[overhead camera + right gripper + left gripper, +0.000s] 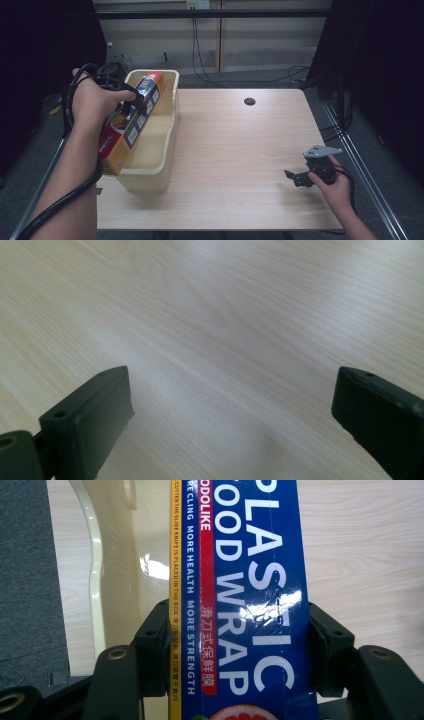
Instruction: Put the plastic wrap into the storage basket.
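A long blue, red and yellow plastic food wrap box (131, 120) leans inside the cream plastic bin (169, 116) at the table's left. My left gripper (131, 102) is shut on the box about midway along it. In the left gripper view the black jaws press both sides of the box (245, 605), with the bin's wall (115, 570) behind it. My right gripper (295, 177) rests low over the table near the front right, open, its jaws spread wide with nothing between them (230, 405).
The light wooden table (235, 150) has a round cable hole (249, 101) at the back. Cables hang along the far wall and the right rail. Dark curtains flank both sides.
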The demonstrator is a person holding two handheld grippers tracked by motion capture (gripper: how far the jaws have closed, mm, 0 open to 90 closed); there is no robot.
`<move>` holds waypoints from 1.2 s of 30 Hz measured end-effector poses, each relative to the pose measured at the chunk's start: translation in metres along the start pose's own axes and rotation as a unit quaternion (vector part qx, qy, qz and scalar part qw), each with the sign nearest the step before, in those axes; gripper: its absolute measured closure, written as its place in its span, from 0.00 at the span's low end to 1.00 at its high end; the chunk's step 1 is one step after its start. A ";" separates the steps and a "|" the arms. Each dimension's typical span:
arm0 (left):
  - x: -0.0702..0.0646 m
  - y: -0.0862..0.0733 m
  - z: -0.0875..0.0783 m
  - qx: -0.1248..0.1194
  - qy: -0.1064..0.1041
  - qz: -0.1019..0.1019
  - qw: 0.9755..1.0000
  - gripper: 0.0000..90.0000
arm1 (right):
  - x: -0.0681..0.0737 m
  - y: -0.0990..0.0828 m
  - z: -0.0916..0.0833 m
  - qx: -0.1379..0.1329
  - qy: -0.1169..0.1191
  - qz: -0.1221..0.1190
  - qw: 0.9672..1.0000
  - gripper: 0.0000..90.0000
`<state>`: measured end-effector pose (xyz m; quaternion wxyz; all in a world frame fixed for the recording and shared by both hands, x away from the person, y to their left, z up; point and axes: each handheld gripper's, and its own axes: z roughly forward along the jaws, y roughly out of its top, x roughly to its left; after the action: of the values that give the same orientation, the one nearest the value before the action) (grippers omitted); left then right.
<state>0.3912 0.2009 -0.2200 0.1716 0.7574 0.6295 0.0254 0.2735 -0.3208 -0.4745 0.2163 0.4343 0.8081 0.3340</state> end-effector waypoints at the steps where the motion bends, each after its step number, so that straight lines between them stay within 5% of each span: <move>1: 0.001 0.000 0.001 -0.001 0.000 -0.002 1.000 0.45 | 0.000 0.000 0.000 0.000 0.000 0.000 1.000 0.03; 36: 0.012 -0.004 0.034 0.012 0.007 -0.037 0.999 0.45 | 0.001 0.001 -0.001 -0.001 0.000 -0.001 1.000 0.03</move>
<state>0.3989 0.2055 -0.2548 0.1584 0.7355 0.6585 0.0166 0.2729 -0.3197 -0.4737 0.2168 0.4331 0.8082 0.3351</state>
